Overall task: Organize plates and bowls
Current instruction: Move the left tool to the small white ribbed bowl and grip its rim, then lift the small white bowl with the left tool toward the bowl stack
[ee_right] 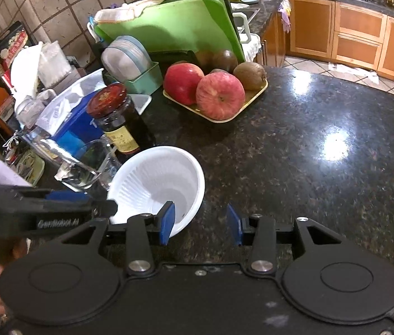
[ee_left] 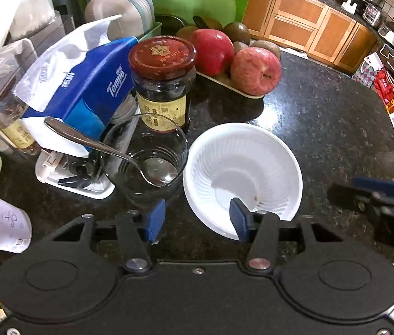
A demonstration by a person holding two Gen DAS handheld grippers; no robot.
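Both grippers' jaws gape beside white bowl (ee_left: 243, 173).

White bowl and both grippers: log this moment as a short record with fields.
bowl: white ribbed bowl, upright on the counter, empty
left of bowl: glass with a spoon in it
behind: jar, apples on a tray
left gripper: open, one finger over the bowl's near rim
right gripper: open, beside the bowl
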